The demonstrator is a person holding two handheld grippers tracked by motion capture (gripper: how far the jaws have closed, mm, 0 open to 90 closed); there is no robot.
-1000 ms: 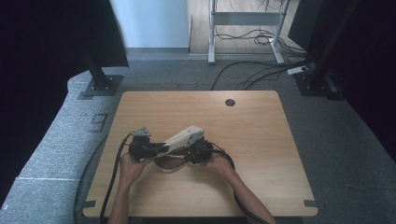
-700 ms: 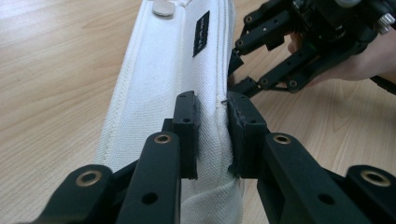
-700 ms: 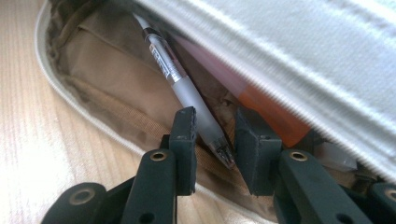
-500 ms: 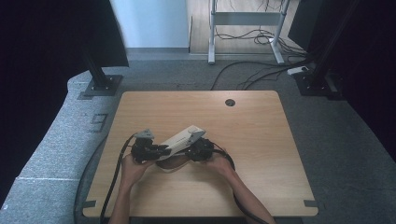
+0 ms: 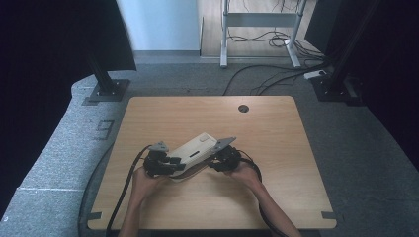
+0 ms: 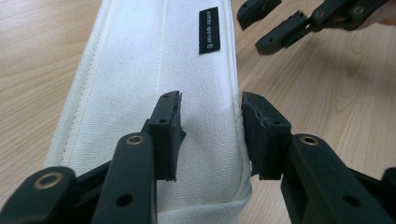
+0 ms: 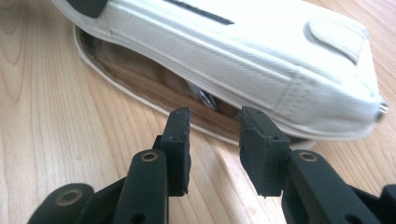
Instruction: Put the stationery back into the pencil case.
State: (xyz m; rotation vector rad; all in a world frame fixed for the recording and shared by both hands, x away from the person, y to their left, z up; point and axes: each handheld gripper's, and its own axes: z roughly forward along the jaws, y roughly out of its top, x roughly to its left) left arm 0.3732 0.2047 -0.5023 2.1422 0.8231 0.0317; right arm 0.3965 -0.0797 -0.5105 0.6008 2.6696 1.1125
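A white fabric pencil case (image 5: 193, 149) lies diagonally on the wooden table (image 5: 276, 148), just below centre frame in the high view, its side gaping on a tan lining. The left gripper (image 6: 211, 122) has just been opening; its jaws straddle the case's edge without pinching it. The right gripper (image 7: 215, 140) stands open and empty, just short of the case's gaping side.

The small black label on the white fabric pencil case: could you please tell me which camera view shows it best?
The left gripper view: the small black label sits close and square on the white fabric pencil case. The right gripper view gives it as an oblique strip; the high view a speck.
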